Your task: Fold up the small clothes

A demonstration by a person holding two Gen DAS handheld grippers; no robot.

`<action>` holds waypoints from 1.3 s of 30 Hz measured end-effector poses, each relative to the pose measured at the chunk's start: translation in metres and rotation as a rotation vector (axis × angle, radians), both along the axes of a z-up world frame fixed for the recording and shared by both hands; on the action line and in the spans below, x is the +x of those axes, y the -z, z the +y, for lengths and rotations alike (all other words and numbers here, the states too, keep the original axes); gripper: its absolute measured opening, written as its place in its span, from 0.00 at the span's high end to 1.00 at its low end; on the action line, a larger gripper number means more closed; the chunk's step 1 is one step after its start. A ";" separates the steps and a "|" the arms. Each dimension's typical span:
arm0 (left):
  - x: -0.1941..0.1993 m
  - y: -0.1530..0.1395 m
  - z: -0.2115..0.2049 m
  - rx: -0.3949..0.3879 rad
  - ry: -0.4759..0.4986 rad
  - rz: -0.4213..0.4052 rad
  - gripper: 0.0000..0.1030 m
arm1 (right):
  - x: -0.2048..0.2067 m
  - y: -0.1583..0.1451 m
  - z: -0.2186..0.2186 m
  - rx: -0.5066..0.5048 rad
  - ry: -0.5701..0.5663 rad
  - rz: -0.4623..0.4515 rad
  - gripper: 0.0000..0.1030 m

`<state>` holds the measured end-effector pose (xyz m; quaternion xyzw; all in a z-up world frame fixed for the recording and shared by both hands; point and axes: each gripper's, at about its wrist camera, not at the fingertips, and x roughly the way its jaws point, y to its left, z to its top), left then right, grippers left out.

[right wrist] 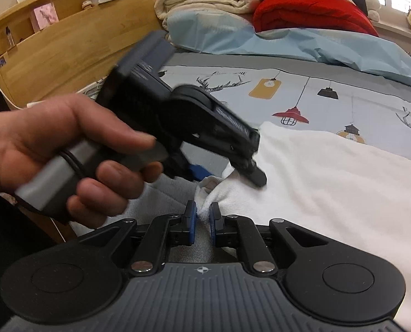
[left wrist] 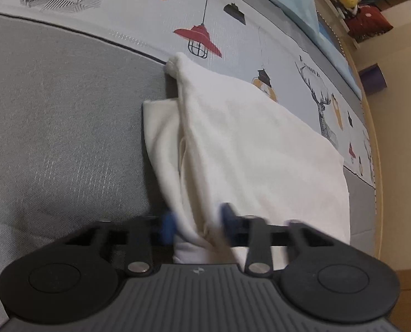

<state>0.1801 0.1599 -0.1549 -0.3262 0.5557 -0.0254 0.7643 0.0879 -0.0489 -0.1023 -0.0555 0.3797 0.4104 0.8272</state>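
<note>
A white garment (left wrist: 246, 144) lies on the bed, partly folded, with a bunched fold running toward the left gripper. It also shows in the right wrist view (right wrist: 329, 182). My left gripper (left wrist: 198, 222) has its blue pads (left wrist: 168, 225) either side of a thick fold of the garment; the fingers are blurred. In the right wrist view the left gripper (right wrist: 222, 171) is held by a hand (right wrist: 67, 149) over the garment's corner. My right gripper (right wrist: 202, 217) is shut on a small bunched corner of the white garment.
The bed has a grey and patterned sheet (left wrist: 233, 13) with lamp and deer prints. A light blue pillow (right wrist: 260, 38), folded blankets (right wrist: 211, 0) and a red quilt (right wrist: 310, 13) sit at the back. A wooden headboard (right wrist: 67, 36) is at left.
</note>
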 end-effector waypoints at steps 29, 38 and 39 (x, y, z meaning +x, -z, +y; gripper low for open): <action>0.009 -0.119 -0.131 0.158 0.137 -0.302 0.89 | 0.007 -0.038 -0.134 0.201 0.183 0.032 0.92; 0.016 -0.149 -0.247 0.043 0.289 -0.595 0.75 | 0.008 -0.043 -0.275 0.112 0.555 -0.086 0.94; 0.017 -0.149 -0.250 0.014 0.297 -0.592 0.65 | 0.008 -0.038 -0.285 0.088 0.590 -0.084 0.95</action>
